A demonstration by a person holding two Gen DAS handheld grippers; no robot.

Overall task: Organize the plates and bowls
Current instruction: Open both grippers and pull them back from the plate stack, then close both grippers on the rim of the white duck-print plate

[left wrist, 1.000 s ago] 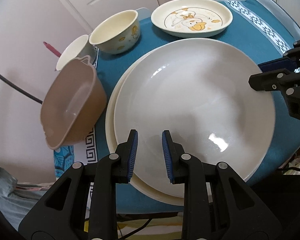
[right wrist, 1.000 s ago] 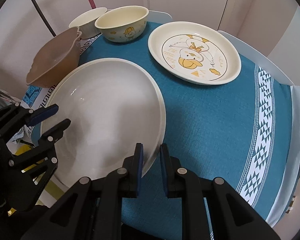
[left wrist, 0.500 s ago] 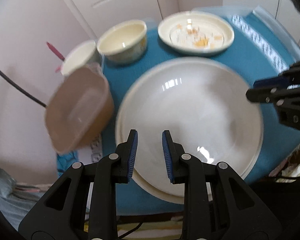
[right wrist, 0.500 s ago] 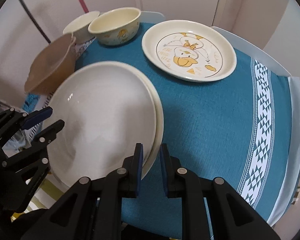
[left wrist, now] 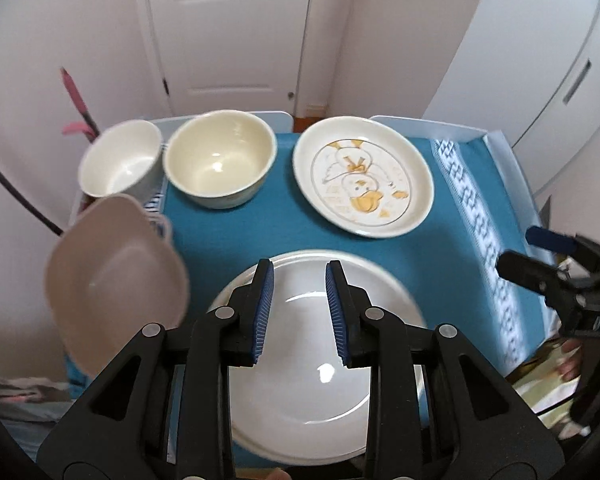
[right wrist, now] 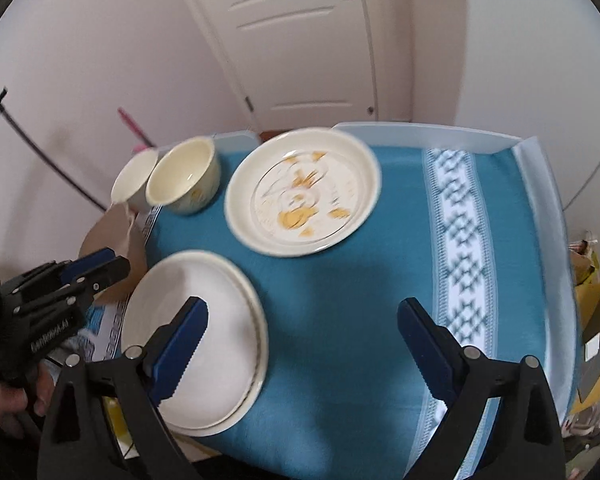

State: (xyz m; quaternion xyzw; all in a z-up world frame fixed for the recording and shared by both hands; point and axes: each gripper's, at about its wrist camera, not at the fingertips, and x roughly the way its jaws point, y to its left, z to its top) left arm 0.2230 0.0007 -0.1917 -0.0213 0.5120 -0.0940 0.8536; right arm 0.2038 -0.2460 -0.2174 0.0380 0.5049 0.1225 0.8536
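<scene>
Two white plates (left wrist: pixel 320 364) (right wrist: pixel 196 344) lie stacked at the near left of the blue cloth. My left gripper (left wrist: pixel 300 312) hovers over the stack, its jaws a narrow gap apart with nothing between them; it also shows at the left of the right wrist view (right wrist: pixel 114 263). My right gripper (right wrist: pixel 302 320) is over bare cloth just right of the stack, its jaws opening wide and empty; the left wrist view catches it at the right edge (left wrist: pixel 528 252). A duck-print plate (left wrist: pixel 364 176) (right wrist: pixel 300 192), a cream bowl (left wrist: pixel 220 160) (right wrist: pixel 184 176) and a white bowl (left wrist: pixel 120 160) (right wrist: pixel 134 180) stand farther back.
A brown bowl (left wrist: pixel 116 272) (right wrist: pixel 112 236) leans at the table's left edge beside the stack. The blue cloth (left wrist: pixel 228 232) has a patterned white band (right wrist: pixel 460 240) on the right. A raised white rim (right wrist: pixel 420 132) edges the table. A white door stands behind.
Both grippers have lifted up and back from the plate stack, so more of the table shows. The right jaws went from shut to wide apart. The top plate now sits centred on the lower one.
</scene>
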